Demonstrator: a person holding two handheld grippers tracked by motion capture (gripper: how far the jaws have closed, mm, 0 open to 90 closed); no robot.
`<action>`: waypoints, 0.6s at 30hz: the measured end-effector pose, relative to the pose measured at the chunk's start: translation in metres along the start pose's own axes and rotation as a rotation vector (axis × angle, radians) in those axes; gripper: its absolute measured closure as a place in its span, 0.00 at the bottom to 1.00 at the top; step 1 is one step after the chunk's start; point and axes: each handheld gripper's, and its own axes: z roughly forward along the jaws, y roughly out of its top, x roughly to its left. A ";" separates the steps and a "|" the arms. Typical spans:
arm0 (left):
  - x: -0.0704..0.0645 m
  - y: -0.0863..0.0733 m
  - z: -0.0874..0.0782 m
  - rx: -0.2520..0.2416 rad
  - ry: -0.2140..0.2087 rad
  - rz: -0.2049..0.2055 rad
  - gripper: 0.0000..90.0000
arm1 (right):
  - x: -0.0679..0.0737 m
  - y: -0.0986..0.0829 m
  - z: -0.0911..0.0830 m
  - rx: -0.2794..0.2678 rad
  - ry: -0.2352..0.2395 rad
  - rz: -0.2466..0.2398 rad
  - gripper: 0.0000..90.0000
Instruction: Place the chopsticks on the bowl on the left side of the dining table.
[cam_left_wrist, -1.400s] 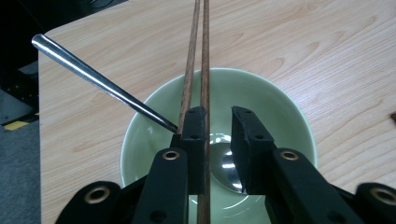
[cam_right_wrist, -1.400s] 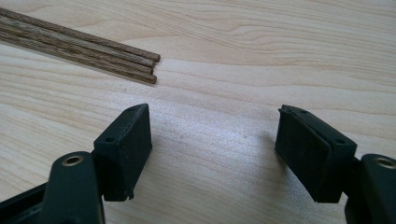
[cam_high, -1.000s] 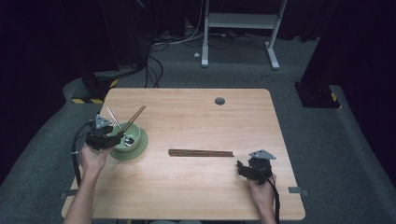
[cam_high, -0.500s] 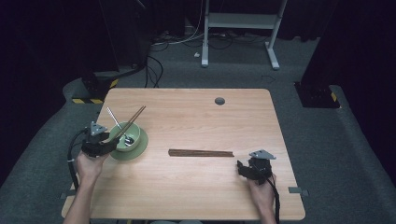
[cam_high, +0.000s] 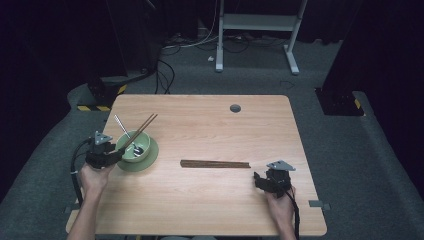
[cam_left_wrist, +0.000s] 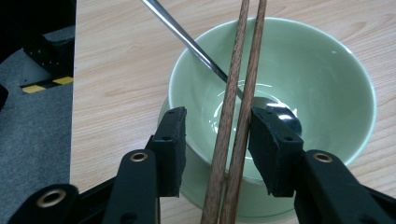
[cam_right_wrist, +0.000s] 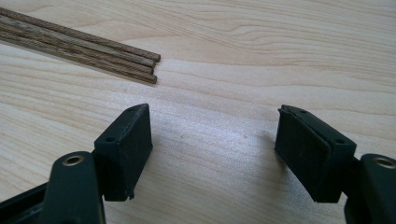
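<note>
Looking along your left gripper (cam_left_wrist: 217, 135), you have its jaws spread apart with a pair of brown wooden chopsticks (cam_left_wrist: 236, 112) running up between them, free of either pad. The two sticks lie side by side, nearly touching, slim and round with a dark grain, and they slant over the near rim of a pale green glazed bowl (cam_left_wrist: 327, 65) straight ahead of the jaws. A metal spoon (cam_left_wrist: 196, 46) rests in that bowl, its bowl end just ahead of the right pad and its shiny handle crossing behind the chopsticks toward the upper left. From above, your left gripper (cam_high: 111, 156) sits against the bowl's (cam_high: 142, 155) left side, and the bowl stands on a matching green saucer (cam_high: 150, 161).

Your right gripper (cam_right_wrist: 212, 149) also stands wide open over bare wooden table (cam_right_wrist: 261, 42), holding nothing. Ahead and to its left lies a bundle of wooden chopsticks (cam_right_wrist: 79, 44), ends squared off, well clear of the pads.
</note>
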 end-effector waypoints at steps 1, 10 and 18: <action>0.001 0.000 0.000 0.004 0.004 0.000 0.62 | 0.000 0.000 0.000 0.000 0.000 0.000 0.30; 0.007 0.006 0.002 0.007 0.041 -0.007 0.55 | 0.000 0.000 0.000 0.000 0.000 0.000 0.30; 0.015 0.010 0.005 0.012 0.057 -0.041 0.51 | 0.000 0.000 0.000 0.000 0.000 0.000 0.30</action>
